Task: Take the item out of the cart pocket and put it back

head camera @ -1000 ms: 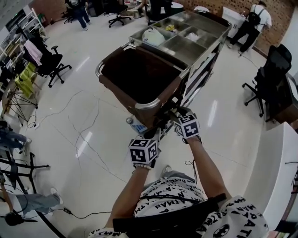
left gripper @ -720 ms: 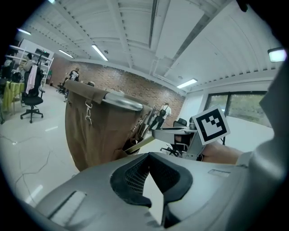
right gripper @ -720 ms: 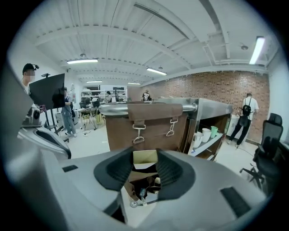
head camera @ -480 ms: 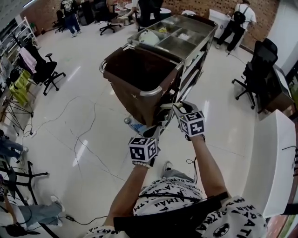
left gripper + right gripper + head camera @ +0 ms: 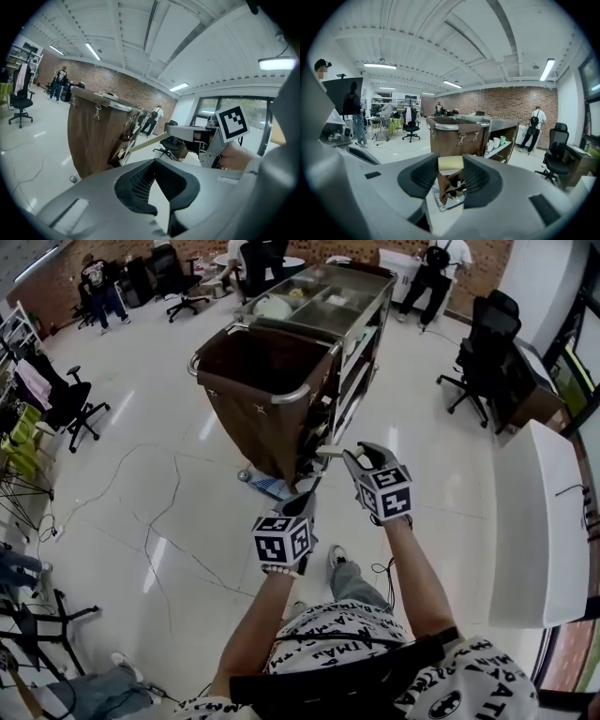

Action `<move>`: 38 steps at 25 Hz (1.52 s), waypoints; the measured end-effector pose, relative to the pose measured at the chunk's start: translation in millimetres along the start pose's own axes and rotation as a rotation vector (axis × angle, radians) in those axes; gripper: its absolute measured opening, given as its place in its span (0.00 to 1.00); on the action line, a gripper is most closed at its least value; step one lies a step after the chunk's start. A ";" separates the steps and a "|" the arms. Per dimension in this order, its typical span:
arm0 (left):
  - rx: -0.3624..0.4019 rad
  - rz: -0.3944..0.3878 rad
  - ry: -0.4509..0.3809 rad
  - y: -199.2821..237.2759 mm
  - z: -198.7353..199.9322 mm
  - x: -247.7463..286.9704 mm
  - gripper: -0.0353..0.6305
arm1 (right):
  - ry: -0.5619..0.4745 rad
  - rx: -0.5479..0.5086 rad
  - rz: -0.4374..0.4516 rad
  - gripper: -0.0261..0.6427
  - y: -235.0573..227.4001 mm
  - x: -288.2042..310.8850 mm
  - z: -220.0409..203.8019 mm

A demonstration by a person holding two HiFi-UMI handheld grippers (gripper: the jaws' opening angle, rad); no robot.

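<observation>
The cart (image 5: pixel 272 396) has a brown bag and a steel shelf unit and stands ahead of me. Its brown side pockets (image 5: pixel 449 185) hang low on the near end, also seen in the left gripper view (image 5: pixel 123 137). My right gripper (image 5: pixel 330 454) is shut on a long pale yellow flat item (image 5: pixel 451 162). The item (image 5: pixel 147 143) reaches from the right gripper (image 5: pixel 174 132) towards the pockets. My left gripper (image 5: pixel 305 506) hangs lower and nearer to me; its pads (image 5: pixel 140 180) meet at the tips with nothing between them.
Black office chairs (image 5: pixel 487 338) stand to the right and another (image 5: pixel 66 399) to the left. A white table (image 5: pixel 534 521) runs along the right. Cables (image 5: pixel 159 512) lie on the floor. People (image 5: pixel 436 273) stand behind the cart.
Both grippers have drawn back from the cart's near end, and the cart now looks farther off. The right gripper has kept its hold on the pale item.
</observation>
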State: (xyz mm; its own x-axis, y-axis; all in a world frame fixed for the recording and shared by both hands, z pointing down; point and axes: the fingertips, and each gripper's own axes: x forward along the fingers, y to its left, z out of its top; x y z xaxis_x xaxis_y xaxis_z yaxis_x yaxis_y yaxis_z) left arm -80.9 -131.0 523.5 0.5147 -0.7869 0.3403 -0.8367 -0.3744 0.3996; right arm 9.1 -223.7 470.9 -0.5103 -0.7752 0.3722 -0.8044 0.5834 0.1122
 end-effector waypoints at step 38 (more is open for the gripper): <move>-0.027 -0.030 -0.070 -91.9 -11.5 -6.9 0.06 | 0.020 0.215 0.084 0.29 2.3 -119.5 -80.7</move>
State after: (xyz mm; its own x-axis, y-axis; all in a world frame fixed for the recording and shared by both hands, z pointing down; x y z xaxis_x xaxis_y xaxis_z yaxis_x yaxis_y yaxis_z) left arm -5.4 -85.6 494.2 0.5245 -0.8082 0.2678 -0.8151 -0.3857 0.4322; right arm 92.8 -110.2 501.1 -0.5742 -0.7197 0.3903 -0.8065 0.5794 -0.1180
